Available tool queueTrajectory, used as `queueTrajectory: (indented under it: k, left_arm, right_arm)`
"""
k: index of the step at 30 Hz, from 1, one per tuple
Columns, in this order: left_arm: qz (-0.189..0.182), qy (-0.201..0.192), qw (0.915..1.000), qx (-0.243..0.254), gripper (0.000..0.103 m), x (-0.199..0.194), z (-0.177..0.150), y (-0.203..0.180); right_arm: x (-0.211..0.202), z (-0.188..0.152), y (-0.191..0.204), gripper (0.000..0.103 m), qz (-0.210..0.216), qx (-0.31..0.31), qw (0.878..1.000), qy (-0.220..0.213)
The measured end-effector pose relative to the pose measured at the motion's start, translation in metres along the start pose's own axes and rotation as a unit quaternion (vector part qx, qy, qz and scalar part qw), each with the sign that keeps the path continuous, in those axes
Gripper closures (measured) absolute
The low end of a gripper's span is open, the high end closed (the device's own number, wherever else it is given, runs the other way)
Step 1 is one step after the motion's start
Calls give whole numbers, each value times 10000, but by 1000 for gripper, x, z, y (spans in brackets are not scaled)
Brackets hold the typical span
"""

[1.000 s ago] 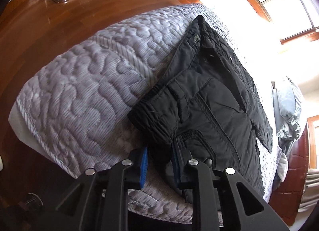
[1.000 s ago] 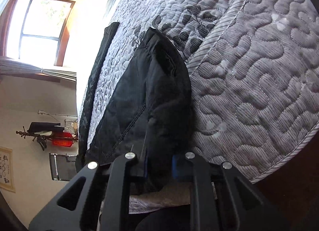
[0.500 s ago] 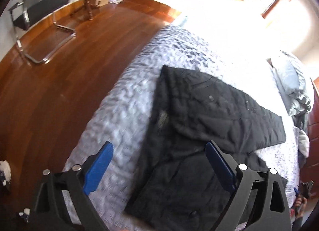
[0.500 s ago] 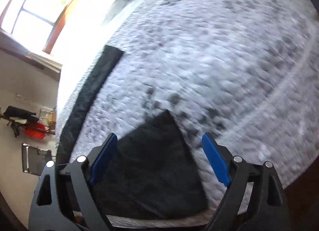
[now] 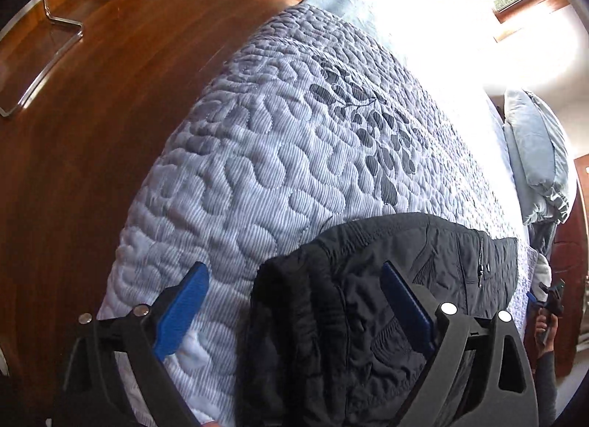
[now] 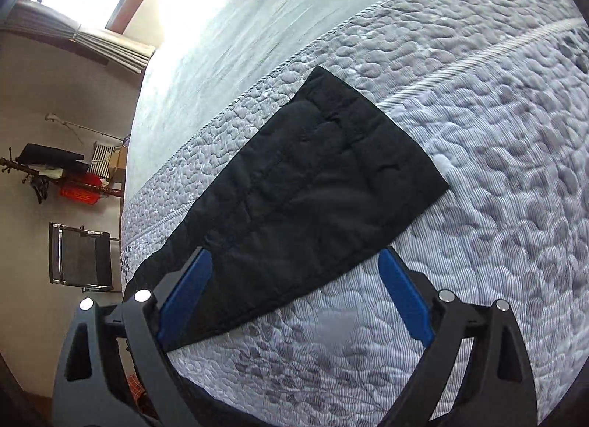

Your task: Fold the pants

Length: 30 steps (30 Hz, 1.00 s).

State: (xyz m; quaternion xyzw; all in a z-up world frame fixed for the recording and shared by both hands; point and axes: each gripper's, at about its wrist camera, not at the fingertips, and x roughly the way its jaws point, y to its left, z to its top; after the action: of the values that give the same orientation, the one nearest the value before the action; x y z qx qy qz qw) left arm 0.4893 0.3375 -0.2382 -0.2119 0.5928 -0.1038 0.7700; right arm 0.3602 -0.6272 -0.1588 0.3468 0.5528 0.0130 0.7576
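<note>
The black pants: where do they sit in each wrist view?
Left wrist: black pants lower centre-right, bunched edge between the open left gripper fingers.
Right wrist: pants centre, flat, beyond the open right gripper.
Shared landmark: grey quilted bedspread.

The pants (image 5: 386, 298) are matt black quilted cloth. The bedspread (image 5: 276, 169) is ribbed, puffy stitched grey fabric. The floor (image 5: 92, 95) is glossy polished wood. Gripper pads (image 6: 405, 294) look smooth blue plastic.

Pants (image 5: 386, 316) cut off by btm edge.
</note>
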Motion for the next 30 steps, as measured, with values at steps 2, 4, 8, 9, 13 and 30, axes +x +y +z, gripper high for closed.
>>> queueTrajectory:
  k: [2,4,8,9,13,30]
  left_arm:
    - [-169,169,9997,63,10,7,1,-4]
    - [-281,326,9987,258,13,11,-1,-12]
    - [-243,546,9970,484,16,18,-3,-25]
    - [-212,576,9971,460,18,19,-3,-26]
    - [-136,527,9979,348,43,21,3,-25]
    - [238,522,9978,342,84,27,4,-21]
  right_arm:
    - [12,10,8,11,-16,-76,9999,69]
    - [21,15,16,11,-49,-193,9997,151]
    - [35,21,25,11,-52,-403,9987,306]
    - [38,24,27,11,-37,-433,9985,327]
    - [47,35,27,11,-22,-483,9982,365]
    - [87,139,-15,11,-679,-782,9943,233]
